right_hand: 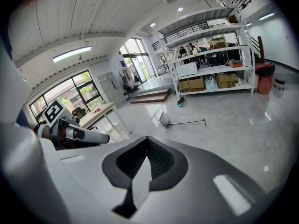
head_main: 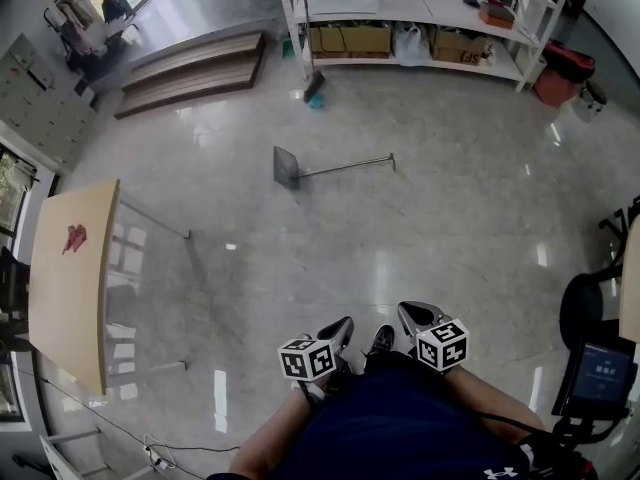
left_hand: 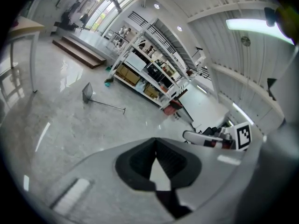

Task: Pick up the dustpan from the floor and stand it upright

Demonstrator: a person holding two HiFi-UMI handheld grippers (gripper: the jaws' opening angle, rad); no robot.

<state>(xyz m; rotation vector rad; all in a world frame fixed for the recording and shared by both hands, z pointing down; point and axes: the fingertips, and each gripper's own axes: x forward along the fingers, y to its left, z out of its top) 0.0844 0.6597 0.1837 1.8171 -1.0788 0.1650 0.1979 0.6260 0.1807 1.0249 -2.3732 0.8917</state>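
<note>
The dustpan (head_main: pixel 286 166) lies flat on the glossy grey floor (head_main: pixel 450 218) in the upper middle of the head view, with its pan to the left and its long thin handle running right. It is well apart from both tongs. The left tongs (head_main: pixel 343 326) and right tongs (head_main: pixel 408 313) sit side by side at the bottom centre, on either side of the person's shoe (head_main: pixel 380 340). Both have their jaws pressed together, with nothing between them. A shelving rack (head_main: pixel 420 13) stands along the top right, wooden steps (head_main: pixel 190 63) are at the upper left, and 1 table (head_main: pixel 70 288) is at the left edge.
</note>
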